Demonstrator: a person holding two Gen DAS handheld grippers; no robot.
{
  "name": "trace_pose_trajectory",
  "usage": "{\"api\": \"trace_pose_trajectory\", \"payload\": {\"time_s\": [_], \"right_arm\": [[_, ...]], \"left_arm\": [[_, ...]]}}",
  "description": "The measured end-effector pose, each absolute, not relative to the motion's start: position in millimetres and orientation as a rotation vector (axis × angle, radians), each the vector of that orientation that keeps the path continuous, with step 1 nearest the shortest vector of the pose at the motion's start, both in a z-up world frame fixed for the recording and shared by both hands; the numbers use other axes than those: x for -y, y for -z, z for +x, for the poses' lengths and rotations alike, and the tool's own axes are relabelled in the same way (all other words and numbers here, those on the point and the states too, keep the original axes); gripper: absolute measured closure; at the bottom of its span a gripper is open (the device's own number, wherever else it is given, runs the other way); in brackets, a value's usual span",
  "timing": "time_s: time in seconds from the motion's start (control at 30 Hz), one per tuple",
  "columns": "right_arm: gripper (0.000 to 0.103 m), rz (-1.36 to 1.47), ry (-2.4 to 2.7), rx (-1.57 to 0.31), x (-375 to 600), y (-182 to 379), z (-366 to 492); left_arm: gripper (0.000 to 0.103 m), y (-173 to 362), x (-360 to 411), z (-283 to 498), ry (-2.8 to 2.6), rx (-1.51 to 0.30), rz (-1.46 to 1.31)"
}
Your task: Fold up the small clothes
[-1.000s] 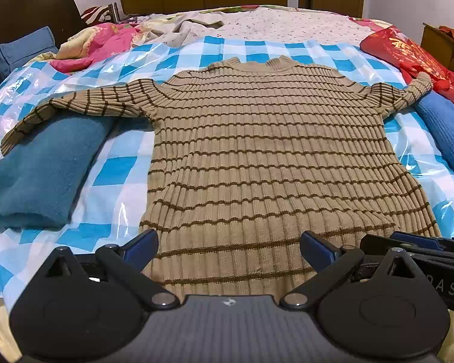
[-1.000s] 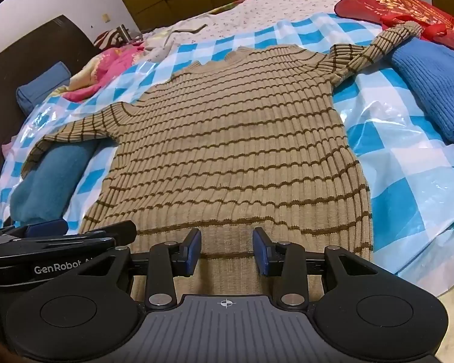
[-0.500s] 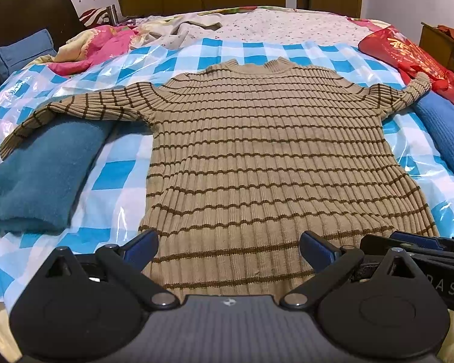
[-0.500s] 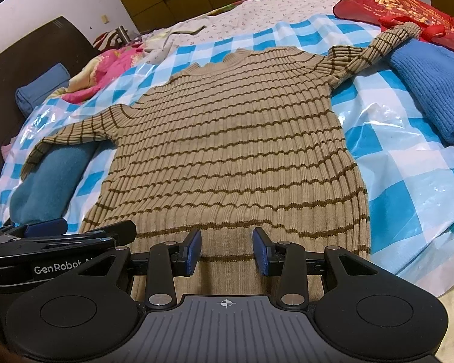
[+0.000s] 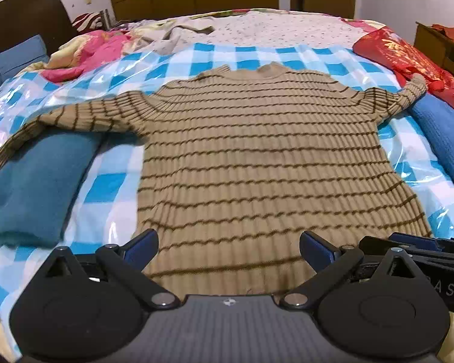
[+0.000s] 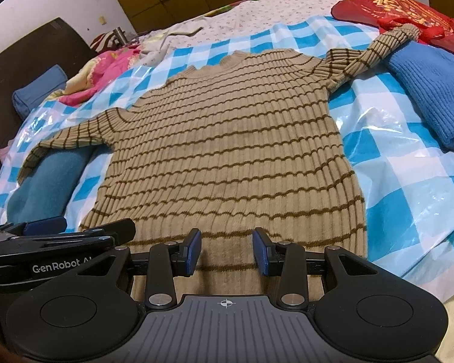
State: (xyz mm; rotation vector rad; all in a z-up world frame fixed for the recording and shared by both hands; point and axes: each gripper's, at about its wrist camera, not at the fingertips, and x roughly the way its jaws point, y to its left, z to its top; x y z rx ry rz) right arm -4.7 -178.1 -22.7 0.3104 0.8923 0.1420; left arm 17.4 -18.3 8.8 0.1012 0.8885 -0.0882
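A: Where is the striped sweater (image 5: 257,157) located relative to the left gripper (image 5: 228,246)?

B: It is spread flat, front side up, directly ahead of the gripper on the checked plastic sheet (image 5: 112,181). Its hem is seen between and below the blue pads, which are set wide apart. No fabric is clamped; whether the pads touch the knit cannot be told.

A: And the right gripper (image 6: 227,249)?

B: Its pads are held partly apart above the hem band of the same sweater (image 6: 227,157). Nothing is pinched between them. The left gripper is seen just beside it, on its left, over the hem corner.

A: How are the sleeves laid out?

B: Both are extended outward. The sleeve to the left of the grippers is draped over a folded teal garment (image 5: 30,187). The sleeve to the right is laid across the far end of a folded blue knit (image 6: 432,90), with its cuff reaching a red bag (image 6: 402,9).

A: What is found beyond the collar?

B: A floral bedspread (image 5: 287,27) and a pink quilt (image 5: 87,51) are seen further ahead.
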Motion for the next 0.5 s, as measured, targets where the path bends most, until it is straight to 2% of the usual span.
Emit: {"api": "trace_pose_trajectory", "payload": {"time_s": [0.3,0.4,0.5], "right_arm": [[0.066,0.329,-0.074,-0.878,208,21,19],[0.06,0.335,-0.035,-0.858,225,17,33],[0.059,0.347,0.036,-0.813,254,6,53]], "left_arm": [[0.0,-11,55,54,0.177,-0.862,0.13],[0.0,-14,68,70,0.2,-0.849,0.123],[0.0,-16,84,90,0.232,-0.837,0.109]]}}
